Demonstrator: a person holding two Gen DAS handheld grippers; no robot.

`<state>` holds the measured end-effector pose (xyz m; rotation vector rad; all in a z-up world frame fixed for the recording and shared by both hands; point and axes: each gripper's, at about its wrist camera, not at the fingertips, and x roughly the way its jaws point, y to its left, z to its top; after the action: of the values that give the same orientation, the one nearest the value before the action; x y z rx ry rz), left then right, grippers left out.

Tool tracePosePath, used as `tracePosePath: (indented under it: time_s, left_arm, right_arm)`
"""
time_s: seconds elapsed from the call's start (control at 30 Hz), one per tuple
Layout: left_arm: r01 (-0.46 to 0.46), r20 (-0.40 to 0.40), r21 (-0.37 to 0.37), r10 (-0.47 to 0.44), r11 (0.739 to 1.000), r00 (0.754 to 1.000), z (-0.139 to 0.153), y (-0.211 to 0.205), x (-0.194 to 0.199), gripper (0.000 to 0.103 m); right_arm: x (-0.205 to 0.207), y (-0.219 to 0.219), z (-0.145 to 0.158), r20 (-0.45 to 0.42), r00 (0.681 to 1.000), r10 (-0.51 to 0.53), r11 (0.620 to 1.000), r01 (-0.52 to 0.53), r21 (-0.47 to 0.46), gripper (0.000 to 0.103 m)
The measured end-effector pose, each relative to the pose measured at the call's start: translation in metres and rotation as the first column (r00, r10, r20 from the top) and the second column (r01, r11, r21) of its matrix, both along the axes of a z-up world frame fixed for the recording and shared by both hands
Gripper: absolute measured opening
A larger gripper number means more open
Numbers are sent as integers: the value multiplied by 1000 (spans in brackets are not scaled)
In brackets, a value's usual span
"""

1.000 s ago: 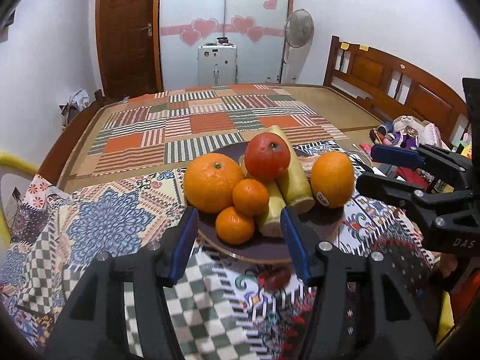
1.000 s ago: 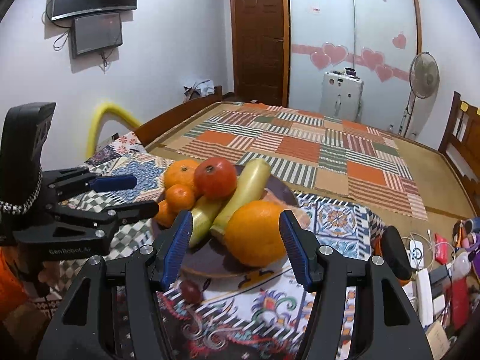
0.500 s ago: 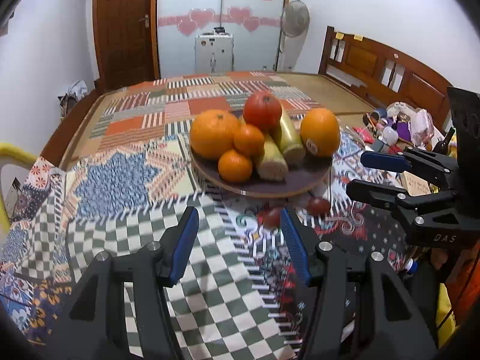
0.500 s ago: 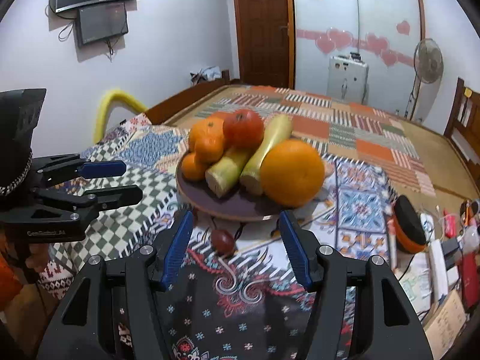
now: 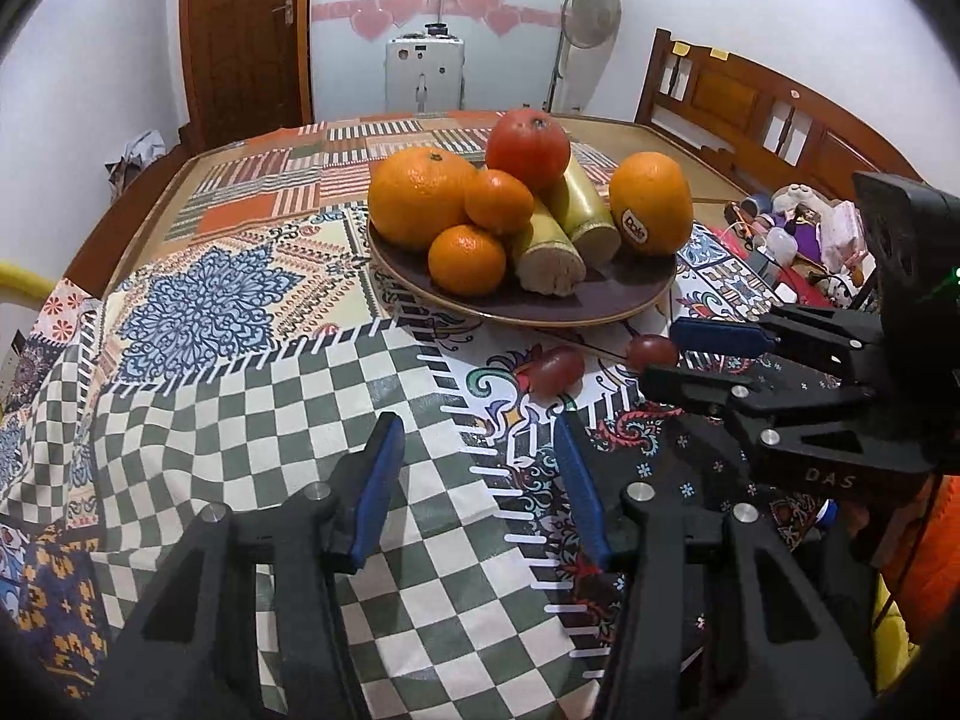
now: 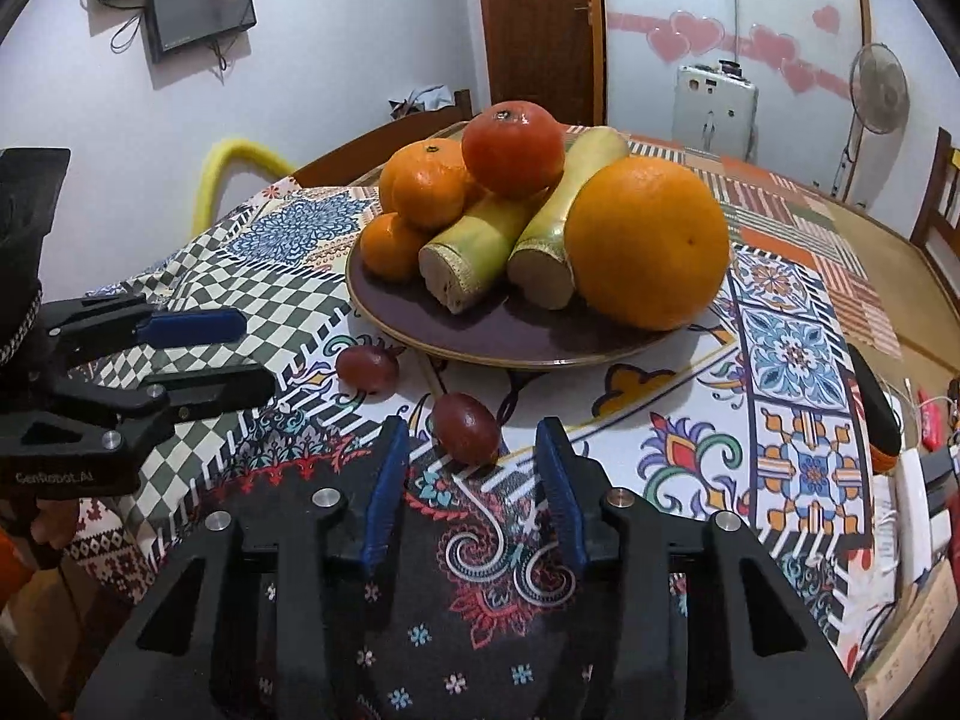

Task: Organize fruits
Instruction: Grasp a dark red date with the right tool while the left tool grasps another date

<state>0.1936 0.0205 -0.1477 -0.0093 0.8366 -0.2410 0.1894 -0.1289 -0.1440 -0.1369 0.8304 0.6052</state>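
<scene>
A dark plate [image 5: 600, 300] [image 6: 510, 330] on the patterned cloth holds two large oranges [image 5: 417, 204] [image 6: 648, 243], small mandarins [image 5: 467, 259], a red-orange fruit [image 5: 527, 141] [image 6: 513, 149] and two sugarcane pieces [image 5: 549, 255] [image 6: 474, 246]. Two small dark-red fruits lie on the cloth in front of the plate: one [image 5: 555, 369] [image 6: 367, 367] and another [image 5: 653, 351] [image 6: 465, 427]. My left gripper [image 5: 477, 435] [image 6: 252, 354] is open and empty, short of the first red fruit. My right gripper [image 6: 471, 441] [image 5: 657, 354] is open, with its fingertips on either side of the second red fruit.
Clutter of bottles, cables and small items [image 5: 798, 240] lies along the right edge of the table. A black-and-orange object [image 6: 873, 414] lies right of the plate. A wooden bed frame [image 5: 750, 108], a fan [image 5: 591, 6] and a yellow chair arm [image 6: 240, 162] surround the table.
Both grippers have pulled back and dropped lower toward the cloth. The right gripper has come around the nearer red fruit. The plate now sits farther ahead in both views.
</scene>
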Motion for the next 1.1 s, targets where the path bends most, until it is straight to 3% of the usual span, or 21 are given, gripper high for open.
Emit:
tracePosePath:
  time_s: [0.07, 0.1, 0.73, 0.97, 1.1]
  left_arm:
    - [7, -11, -11, -7, 1000, 1000, -2, -1, 2, 48]
    - [12, -18, -13, -12, 1000, 1000, -3, -2, 4, 45]
    - [52, -65, 14, -50, 999, 997, -7, -44, 38, 40]
    - [50, -54, 34, -48, 998, 997, -8, -49, 41, 24]
    - [48, -54, 18, -47, 999, 997, -7, -47, 38, 23]
  right_arm:
    - [0, 3, 0, 2, 1000, 5, 1000, -5, -7, 21]
    - [0, 4, 0, 1, 1000, 12, 1000, -12, -7, 20]
    - [-10, -28, 8, 32, 999, -35, 998, 33, 56, 19]
    - [-12, -26, 14, 69, 997, -43, 998, 39, 45, 19]
    - [-10, -27, 19, 80, 996, -45, 998, 41, 54, 19]
